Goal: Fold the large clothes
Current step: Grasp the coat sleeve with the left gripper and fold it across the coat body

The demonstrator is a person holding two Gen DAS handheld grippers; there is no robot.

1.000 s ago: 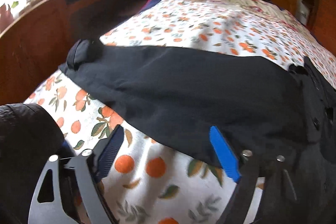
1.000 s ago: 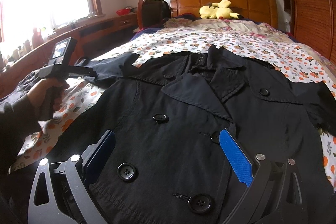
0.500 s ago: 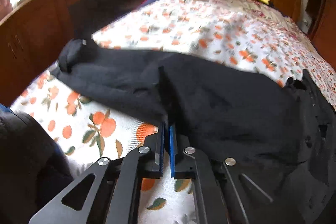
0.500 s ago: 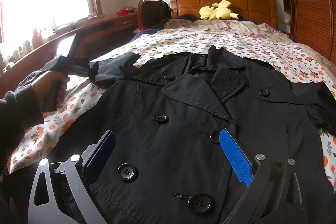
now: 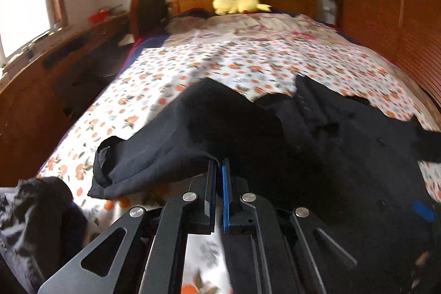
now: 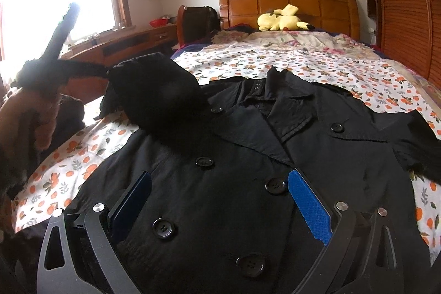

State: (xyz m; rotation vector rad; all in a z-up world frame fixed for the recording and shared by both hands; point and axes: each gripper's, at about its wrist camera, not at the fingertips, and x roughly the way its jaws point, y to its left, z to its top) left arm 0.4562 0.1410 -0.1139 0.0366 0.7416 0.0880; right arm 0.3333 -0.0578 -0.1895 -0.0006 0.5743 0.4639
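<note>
A black double-breasted coat [image 6: 248, 145] lies front-up on the bed, collar toward the headboard. My left gripper [image 5: 219, 164] is shut on the coat's left sleeve [image 5: 165, 145] and holds it lifted off the sheet; in the right wrist view that sleeve [image 6: 154, 84] hangs raised over the coat's left shoulder. My right gripper [image 6: 220, 183] is open, its fingers spread low over the coat's buttoned front, holding nothing. The coat's other sleeve [image 6: 413, 139] lies flat at the right.
The bed has an orange-print sheet [image 6: 317, 65] and a wooden headboard [image 6: 289, 4] with a yellow plush toy [image 6: 281, 19]. A wooden desk [image 6: 124, 43] runs along the left under the window. A wooden wardrobe [image 6: 408, 4] stands at the right. Dark clothing [image 5: 41, 214] lies at the left.
My left gripper closed on the sleeve, then lifted it up and swung it toward the coat's body. My right gripper stayed open in place over the coat front.
</note>
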